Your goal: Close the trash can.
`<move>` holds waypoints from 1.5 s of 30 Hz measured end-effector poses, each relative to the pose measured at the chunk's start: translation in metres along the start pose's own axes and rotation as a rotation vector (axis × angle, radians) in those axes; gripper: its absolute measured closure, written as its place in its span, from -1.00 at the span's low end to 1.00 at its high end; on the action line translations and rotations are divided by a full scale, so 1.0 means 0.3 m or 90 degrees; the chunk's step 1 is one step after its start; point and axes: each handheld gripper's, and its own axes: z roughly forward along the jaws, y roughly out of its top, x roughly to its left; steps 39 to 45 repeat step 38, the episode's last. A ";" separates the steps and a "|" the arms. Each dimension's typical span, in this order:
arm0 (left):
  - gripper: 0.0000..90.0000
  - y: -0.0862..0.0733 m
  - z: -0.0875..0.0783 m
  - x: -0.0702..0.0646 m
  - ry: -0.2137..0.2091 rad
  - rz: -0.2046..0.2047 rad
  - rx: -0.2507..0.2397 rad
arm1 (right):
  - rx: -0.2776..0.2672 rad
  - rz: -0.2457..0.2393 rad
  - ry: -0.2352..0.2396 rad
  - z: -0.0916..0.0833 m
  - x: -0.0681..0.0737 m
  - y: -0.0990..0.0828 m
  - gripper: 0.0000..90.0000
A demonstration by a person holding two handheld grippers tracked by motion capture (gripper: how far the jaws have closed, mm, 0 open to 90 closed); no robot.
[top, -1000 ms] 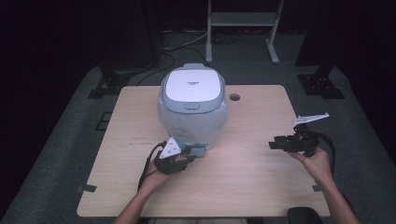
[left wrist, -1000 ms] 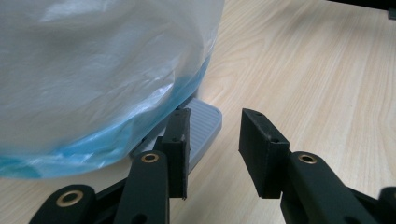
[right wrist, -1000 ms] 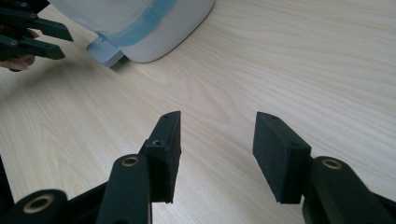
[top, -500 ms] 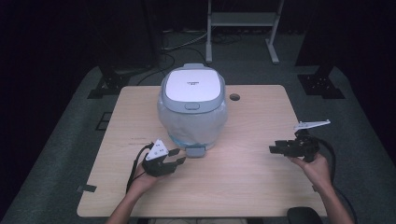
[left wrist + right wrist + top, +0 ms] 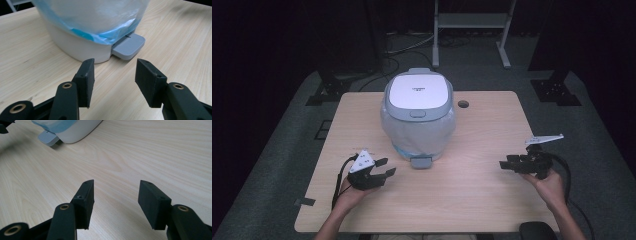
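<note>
On the near left of the desk (image 5: 492,200), the left gripper (image 5: 382,167) rests in the person's left hand (image 5: 347,197), low over the wood and pointing right and slightly away. Its fingers (image 5: 86,80) stand apart with nothing between them, and they have just been opening. In the left gripper view they aim at the base of the bin and its grey foot pedal (image 5: 128,46), which lie just beyond the fingertips without touching them.

The bin (image 5: 419,120) stands upright in the middle of the desk, a little toward the far side. It is white with a grey-rimmed lid (image 5: 418,92) that sits shut, and a thin plastic bag with a blue tinge hangs down around its body. The pedal (image 5: 421,161) juts out at the near foot of the bin. A small round hole (image 5: 463,104) in the desk lies just right of the lid.

On the near right, well apart from the bin, the right gripper (image 5: 510,164) sits in the right hand (image 5: 549,185) and points left. Its fingers (image 5: 85,200) are also spread over bare wood, gripping nothing, and have just been opening a little.
</note>
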 end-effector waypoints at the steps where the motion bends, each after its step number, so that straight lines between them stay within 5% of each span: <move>1: 0.05 -0.002 -0.007 0.005 0.003 0.000 -0.001 | 0.001 -0.001 -0.001 0.001 0.000 -0.002 0.00; 26: -0.21 -0.081 -0.137 0.069 0.049 -0.043 -0.027 | -0.018 -0.015 -0.014 0.001 0.033 -0.055 -0.07; 45: -0.31 -0.122 -0.155 0.076 0.053 -0.056 -0.024 | -0.044 -0.025 -0.015 -0.006 0.049 -0.079 -0.14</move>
